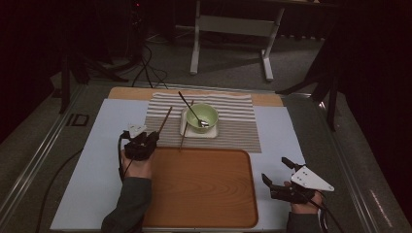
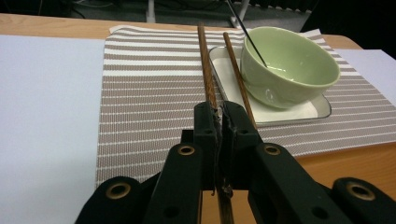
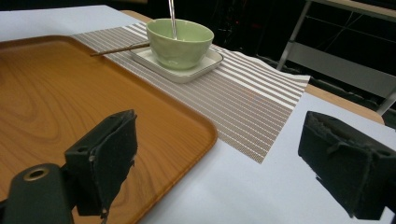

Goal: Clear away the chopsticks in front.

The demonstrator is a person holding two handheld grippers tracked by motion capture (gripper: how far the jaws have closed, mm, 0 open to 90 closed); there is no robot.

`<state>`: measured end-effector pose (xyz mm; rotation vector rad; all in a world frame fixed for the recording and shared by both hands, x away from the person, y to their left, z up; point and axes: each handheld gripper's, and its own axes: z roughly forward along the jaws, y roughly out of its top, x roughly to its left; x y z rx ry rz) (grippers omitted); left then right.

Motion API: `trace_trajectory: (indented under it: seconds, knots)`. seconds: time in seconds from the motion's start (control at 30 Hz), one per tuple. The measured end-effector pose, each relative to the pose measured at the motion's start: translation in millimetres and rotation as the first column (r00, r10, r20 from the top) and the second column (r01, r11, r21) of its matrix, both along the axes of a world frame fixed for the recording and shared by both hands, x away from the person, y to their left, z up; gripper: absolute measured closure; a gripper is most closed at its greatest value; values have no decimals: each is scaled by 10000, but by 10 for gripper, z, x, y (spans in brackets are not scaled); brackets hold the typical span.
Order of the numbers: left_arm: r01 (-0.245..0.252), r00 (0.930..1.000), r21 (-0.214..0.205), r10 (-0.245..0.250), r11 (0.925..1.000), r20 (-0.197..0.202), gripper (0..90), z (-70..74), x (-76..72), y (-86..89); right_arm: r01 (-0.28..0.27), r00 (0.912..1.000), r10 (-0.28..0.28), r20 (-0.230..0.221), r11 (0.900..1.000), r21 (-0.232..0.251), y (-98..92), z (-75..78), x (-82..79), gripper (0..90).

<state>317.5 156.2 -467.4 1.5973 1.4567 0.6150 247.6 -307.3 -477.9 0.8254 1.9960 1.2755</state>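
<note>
One brown chopstick [image 2: 207, 70] is clamped in the left hand-held gripper [image 2: 219, 116], its far end over the striped placemat [image 2: 149, 93] beside the green bowl [image 2: 289, 65]. The right hand-held gripper [image 3: 219, 168] stands released by the wooden tray [image 3: 70, 93].

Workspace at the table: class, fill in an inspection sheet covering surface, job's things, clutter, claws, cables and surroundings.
Surface: pale table sheet carrying a striped placemat and a wooden tray.
Job's things: one chopstick pinched in the left claw; second chopstick leaning on the white dish.
Clutter: green bowl on the dish, with a spoon inside.
Claws: left shut on the chopstick; right claw open, nothing between its pads.
Cables: one trailing from the left claw; others on the floor.
Surroundings: dark room, white table frame behind.
</note>
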Motion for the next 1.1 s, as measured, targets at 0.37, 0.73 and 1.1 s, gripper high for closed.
trace_trajectory:
  seconds: [0.37,0.73,1.1]
  knots:
    - [22,10000,-58,-22,10000,-96,862,-109,-261,-56,-3,10000,3,15,10000,-11,1,-1,2,112]
    - [-332,9994,-267,330,9991,-69,861,-179,-600,46,-20,10000,20,22,10000,12,17,-1,2,112]
    - [-659,9978,368,659,9971,4,861,-200,-780,26,-41,10000,41,13,10000,5,16,-3,6,113]
